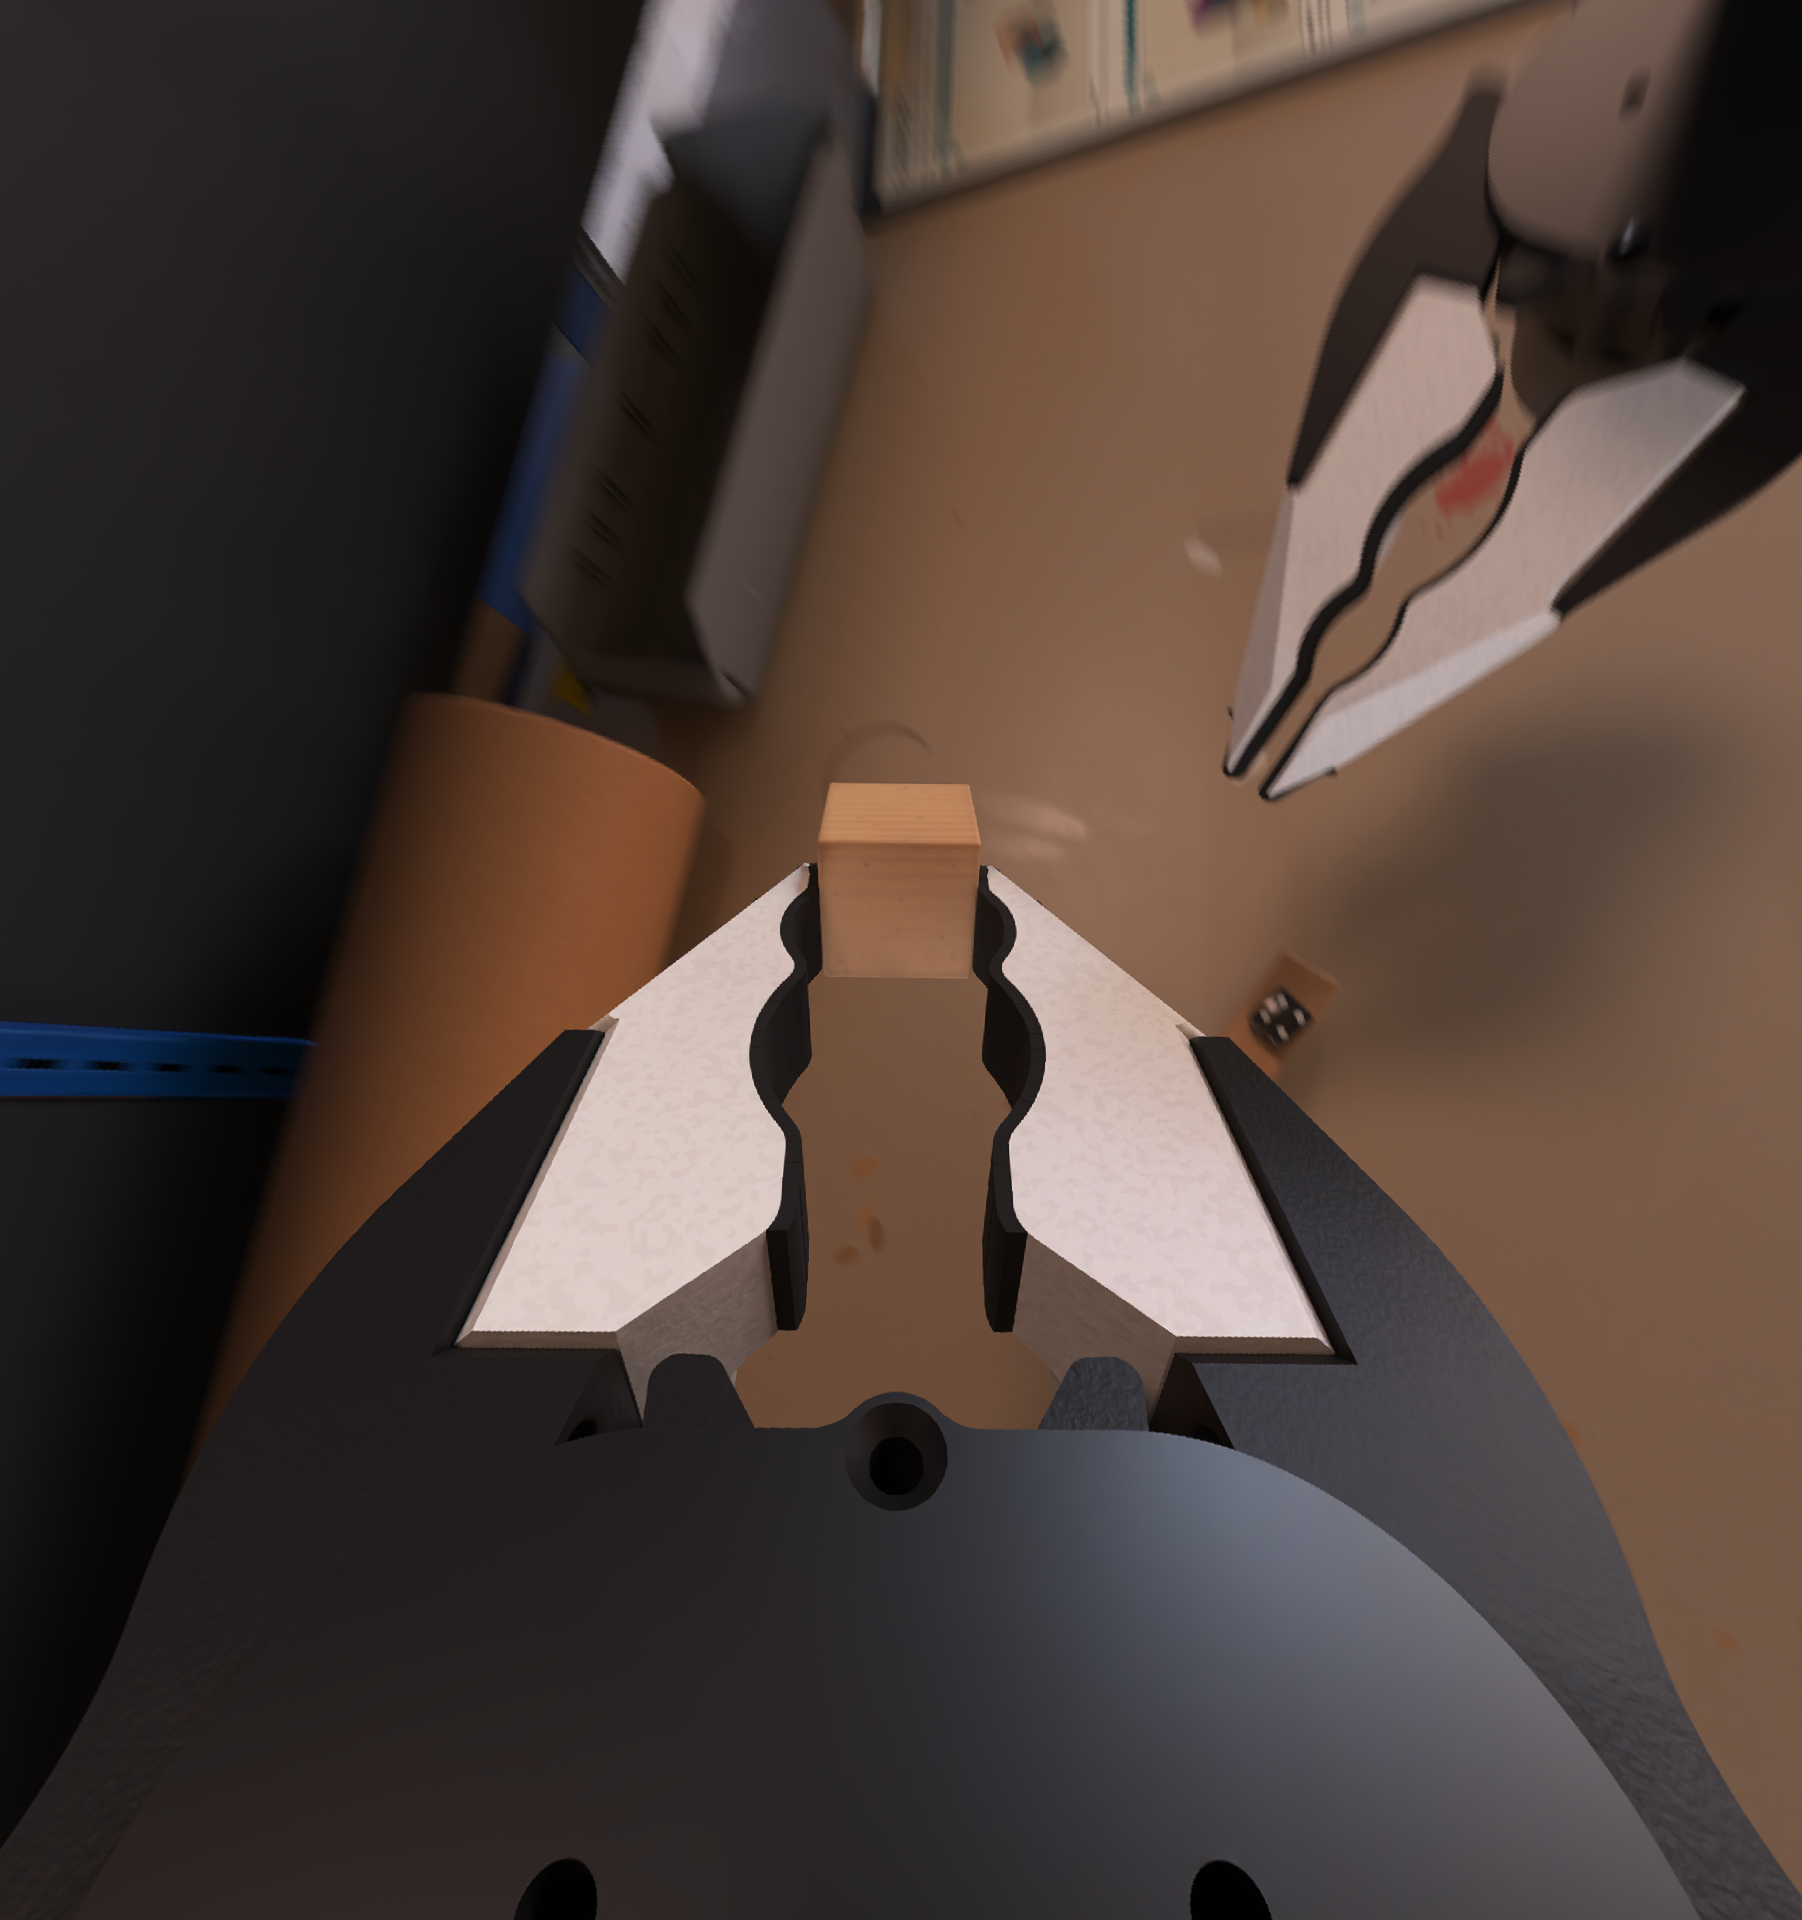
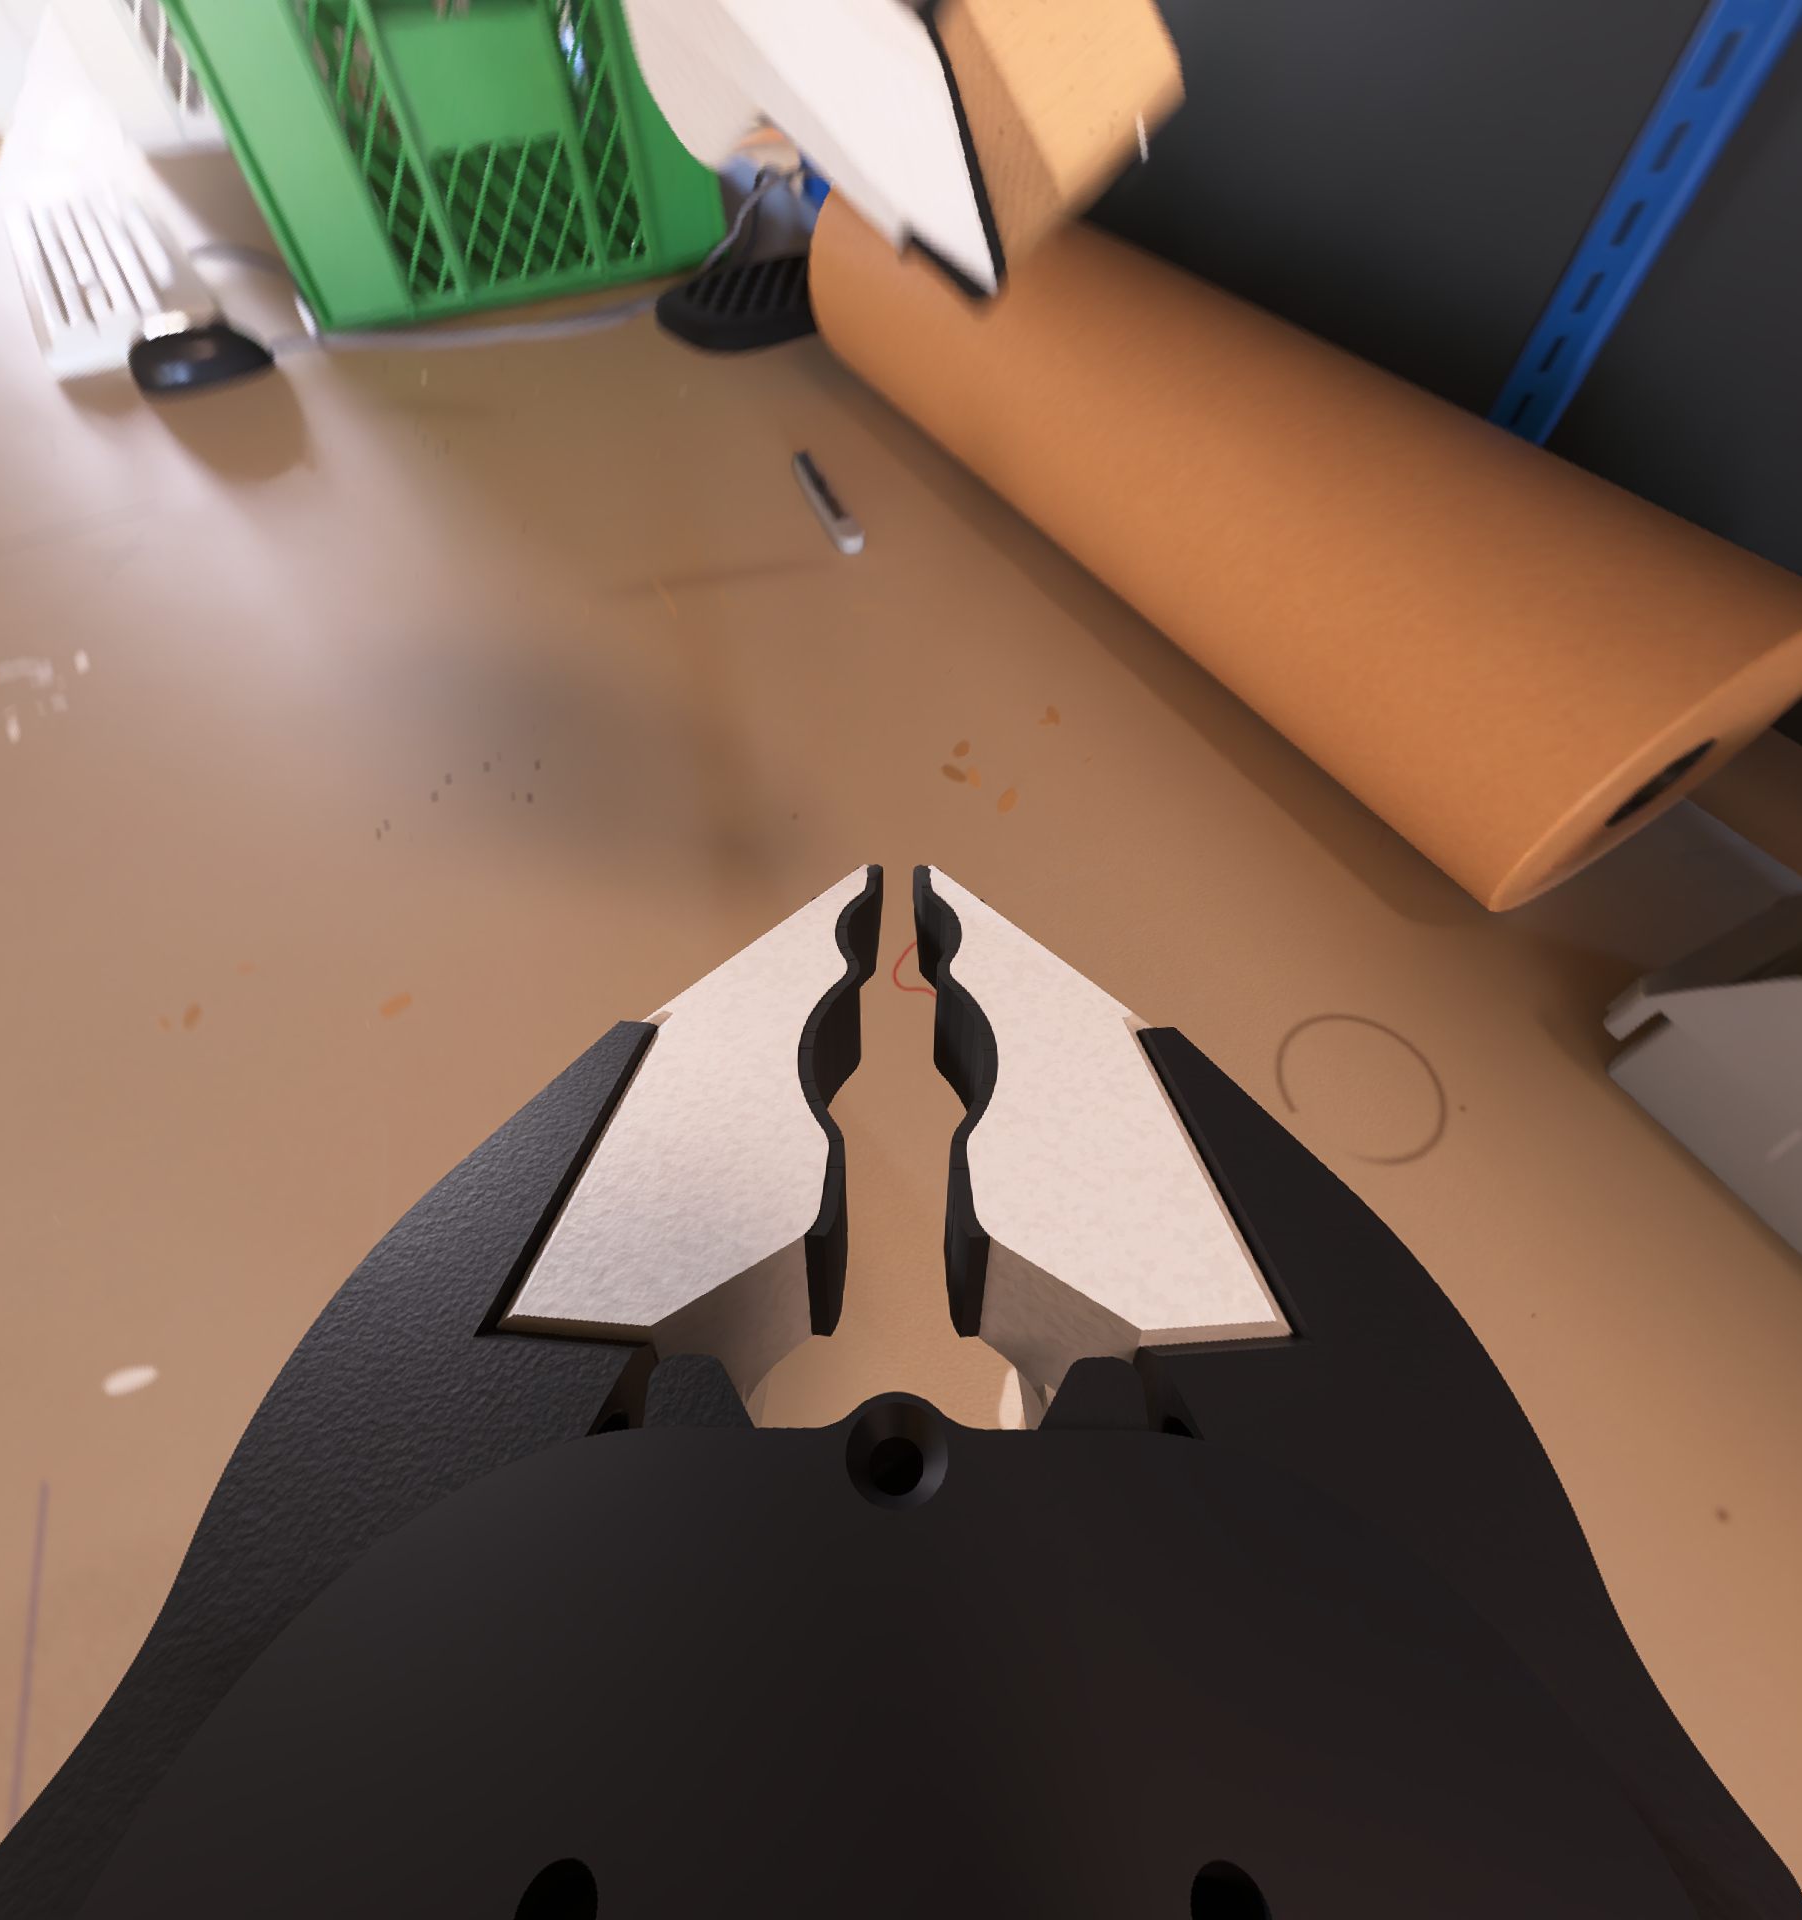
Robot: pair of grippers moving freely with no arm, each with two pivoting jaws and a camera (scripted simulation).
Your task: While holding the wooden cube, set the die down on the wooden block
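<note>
My left gripper [image 1: 897, 883] is shut on a pale wooden cube [image 1: 898, 899], gripped at its fingertips above the brown table. The cube [image 2: 1068, 114] and a left finger [image 2: 876, 135] also show at the top of the right wrist view. My right gripper [image 2: 898, 873] is shut with only a thin gap and holds nothing. In the left wrist view it [image 1: 1252, 779] hovers at the upper right, tips pointing down. A small dark die with white pips [image 1: 1281, 1023] sits on a small tan wooden block [image 1: 1312, 979] on the table, right of my left gripper.
A brown paper roll [image 2: 1292, 540] lies beside a large black roll with a blue strap [image 2: 1624, 239]. A green crate [image 2: 440, 156], a black mouse [image 2: 196, 358] and a small metal piece [image 2: 829, 504] are farther off. A white box [image 2: 1759, 1122] sits at right.
</note>
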